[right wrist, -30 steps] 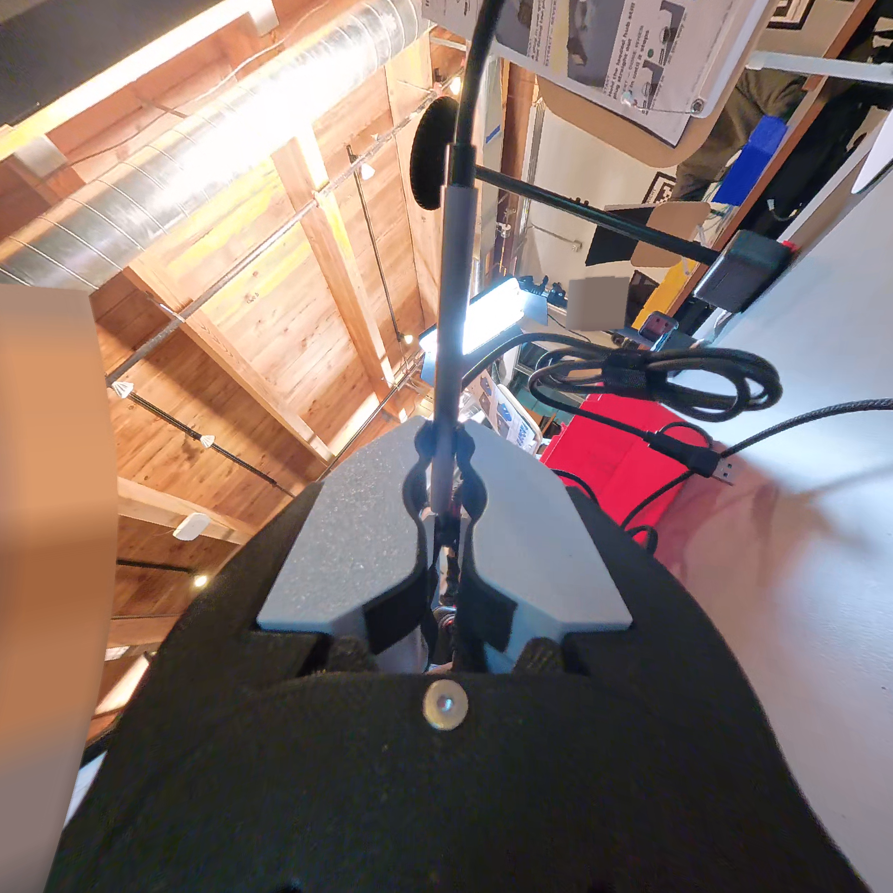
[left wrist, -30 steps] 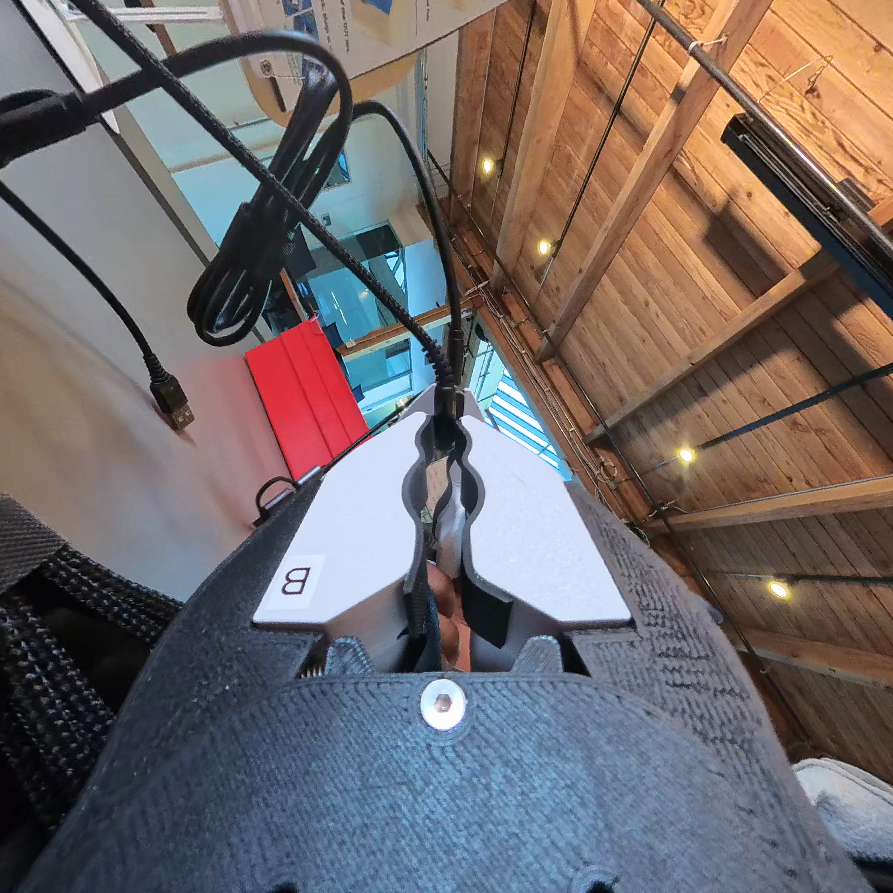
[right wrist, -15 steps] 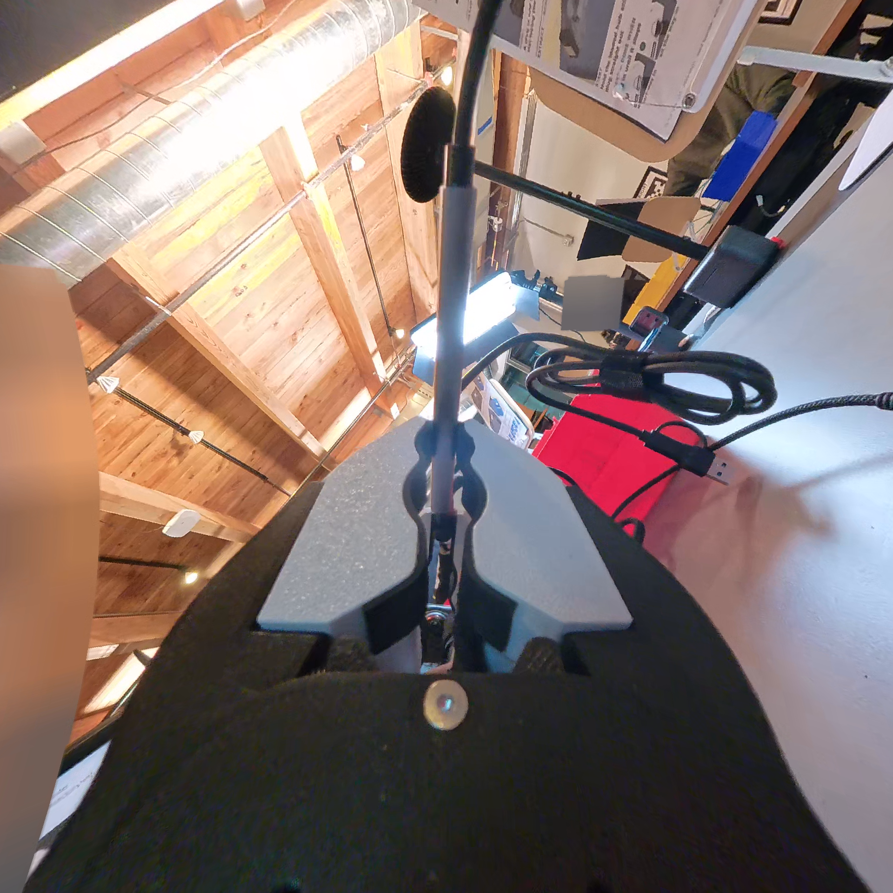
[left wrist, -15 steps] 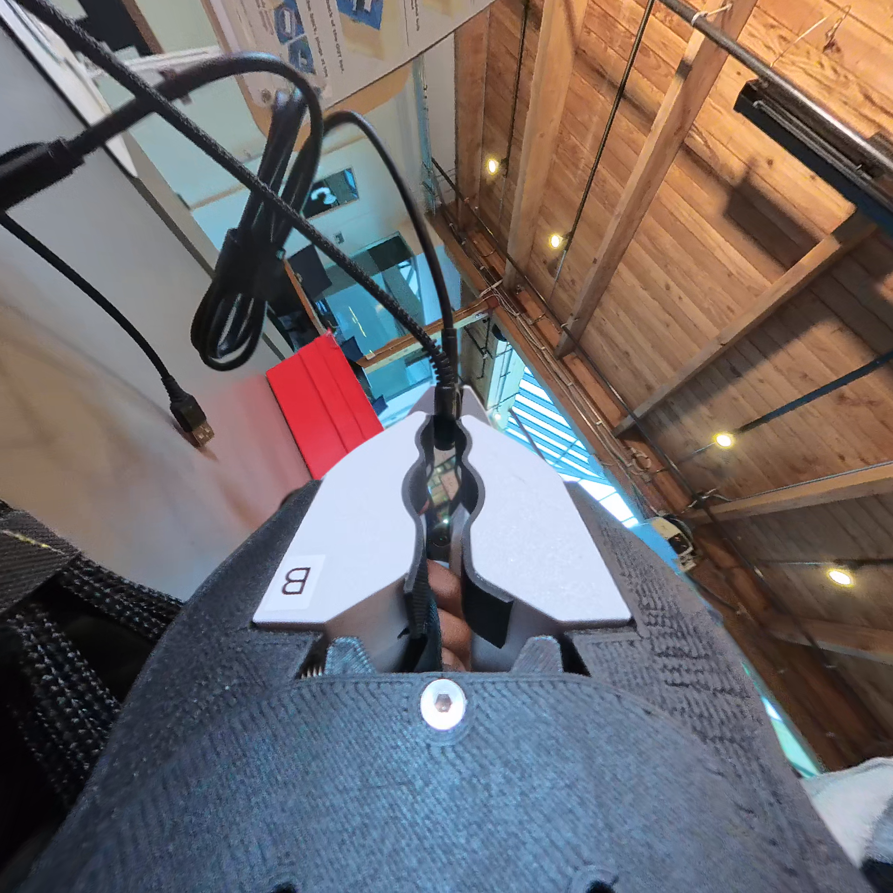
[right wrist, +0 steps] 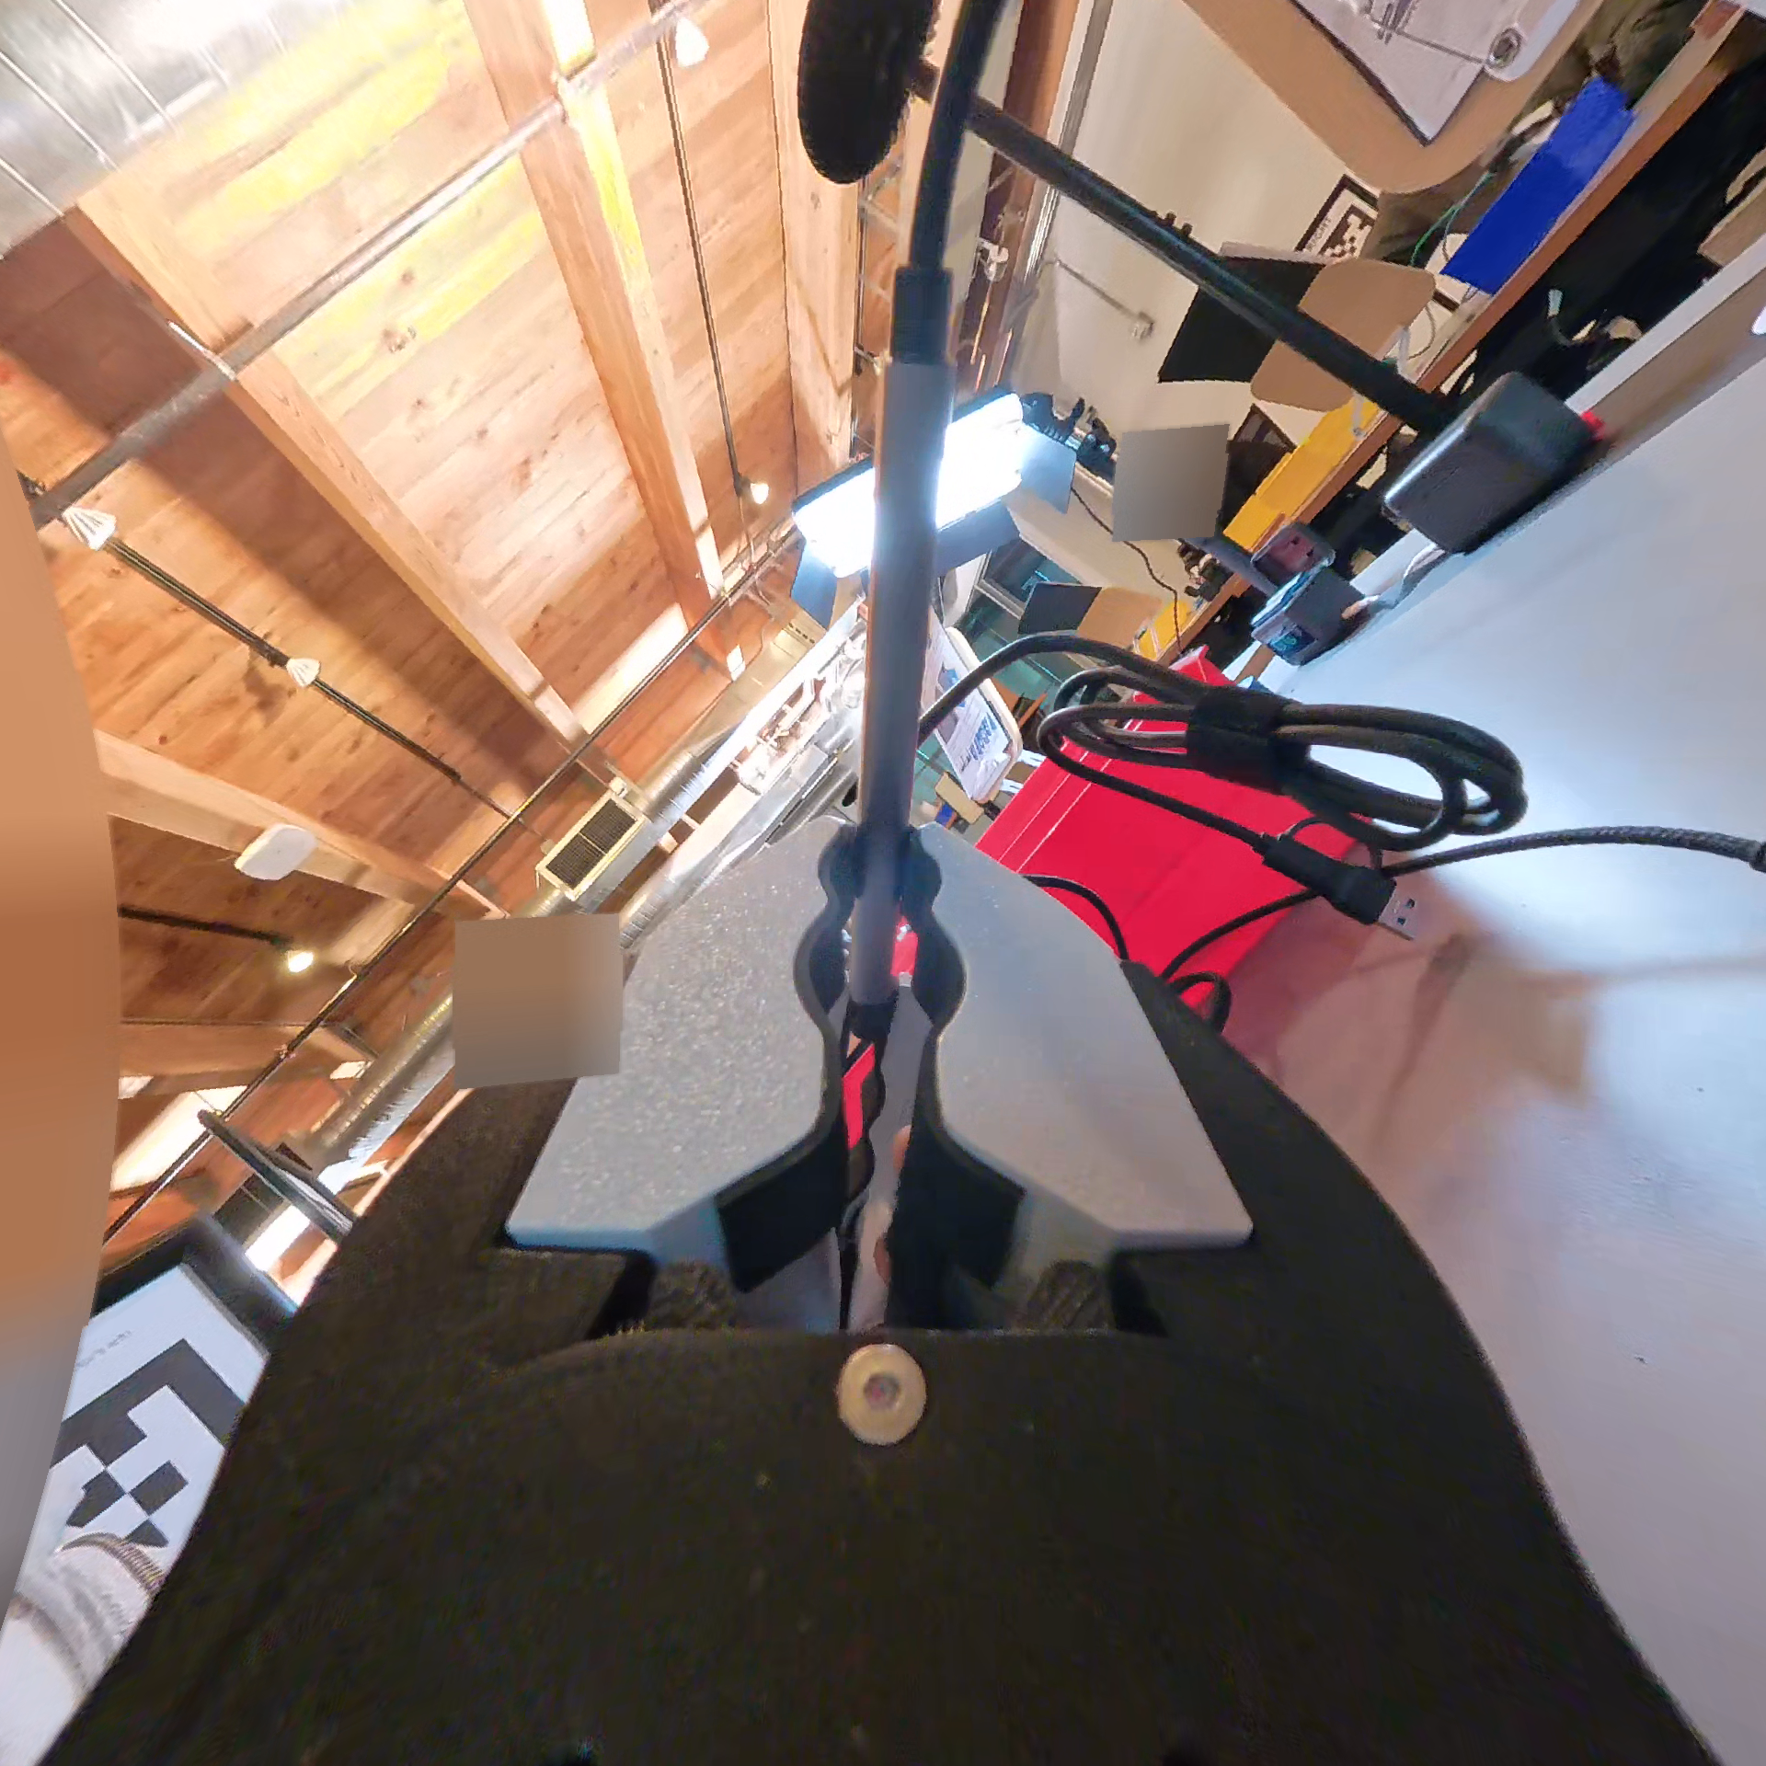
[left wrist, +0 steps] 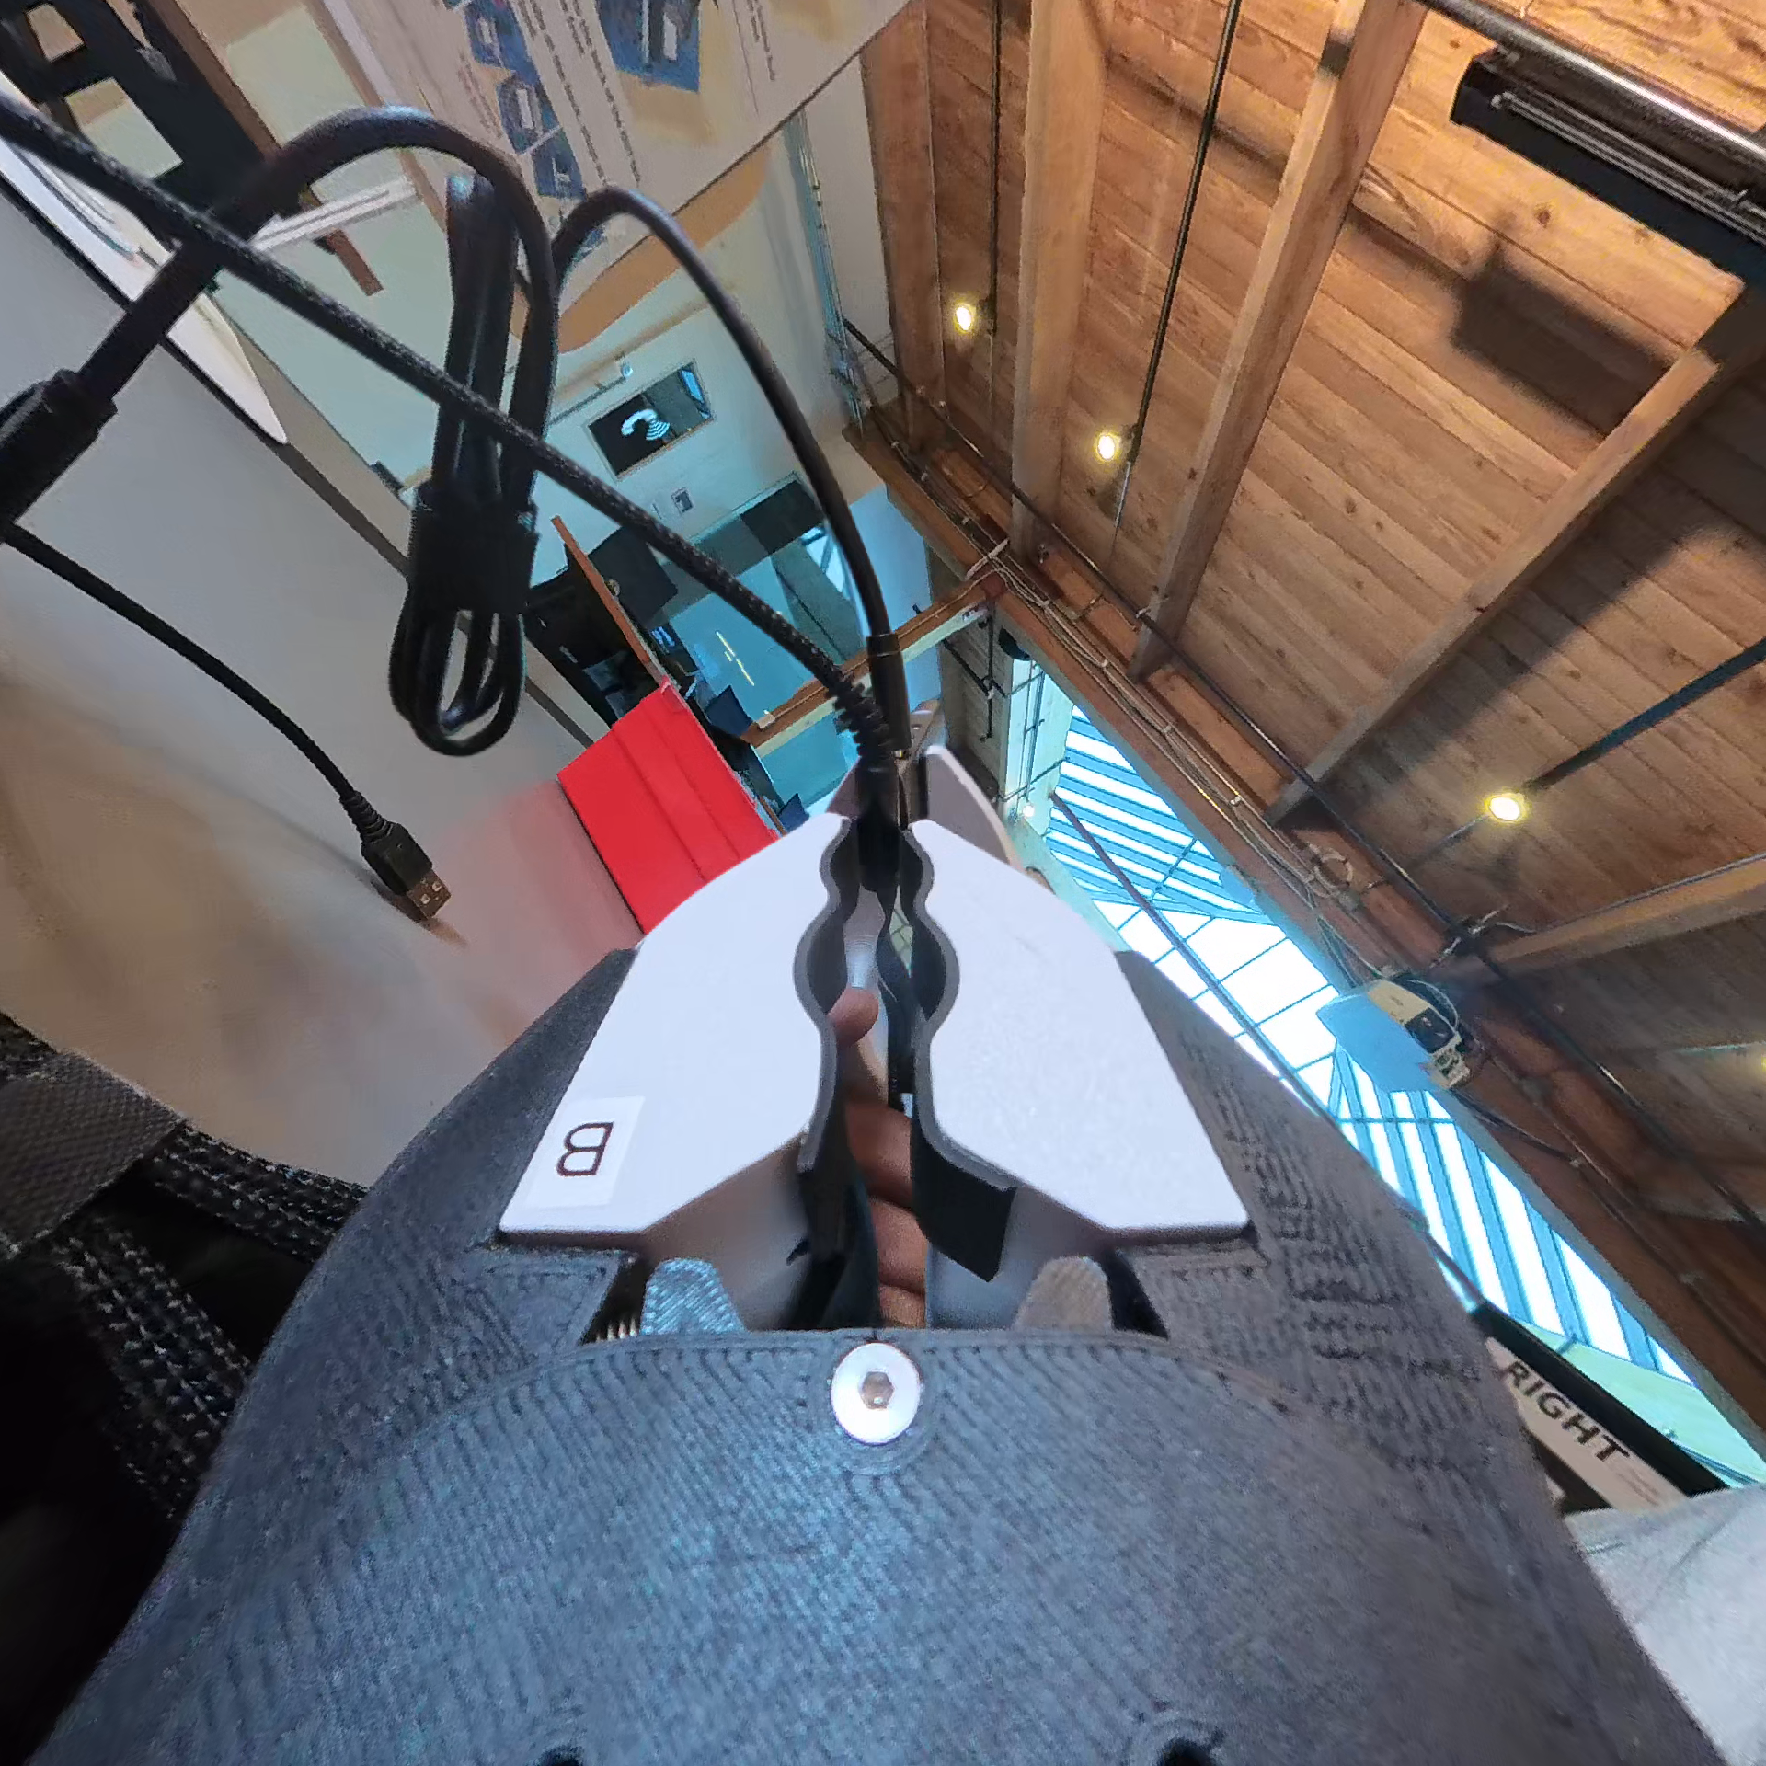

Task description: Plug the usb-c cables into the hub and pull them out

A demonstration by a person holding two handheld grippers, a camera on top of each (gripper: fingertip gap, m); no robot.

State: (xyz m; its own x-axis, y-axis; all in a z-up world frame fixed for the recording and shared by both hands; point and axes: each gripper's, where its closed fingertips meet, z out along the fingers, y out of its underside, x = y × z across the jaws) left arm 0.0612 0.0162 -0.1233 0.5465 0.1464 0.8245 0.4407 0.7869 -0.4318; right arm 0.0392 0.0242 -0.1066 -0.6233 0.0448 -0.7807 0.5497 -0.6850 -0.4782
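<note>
My left gripper [left wrist: 874,831] is shut on a black usb-c plug [left wrist: 877,798] at its fingertips. A braided black cable [left wrist: 573,478] and a smooth black cable [left wrist: 812,459] both run to that spot; I cannot tell which one the clamped plug belongs to. A pale grey edge [left wrist: 951,793] shows just behind the tips. My right gripper [right wrist: 874,850] is shut on the slim grey hub [right wrist: 893,669], seen edge-on and pointing up, with its black lead [right wrist: 941,143] rising out of the top. Both grippers point up toward the ceiling.
A tied coil of black cable [left wrist: 468,573] [right wrist: 1290,745] lies on the white table [left wrist: 143,860] [right wrist: 1577,1099], with a loose usb-a plug [left wrist: 416,884] [right wrist: 1381,898] beside it. A red box [left wrist: 669,803] [right wrist: 1128,860] stands behind. A black box [right wrist: 1491,459] sits at the table's far edge. Only a small space, under 4 cm, lies between the two pairs of fingers.
Both grippers keep their hold. Both views have swung: the coil and usb-a plug have drifted right in the left view, and the table fills more of the right view.
</note>
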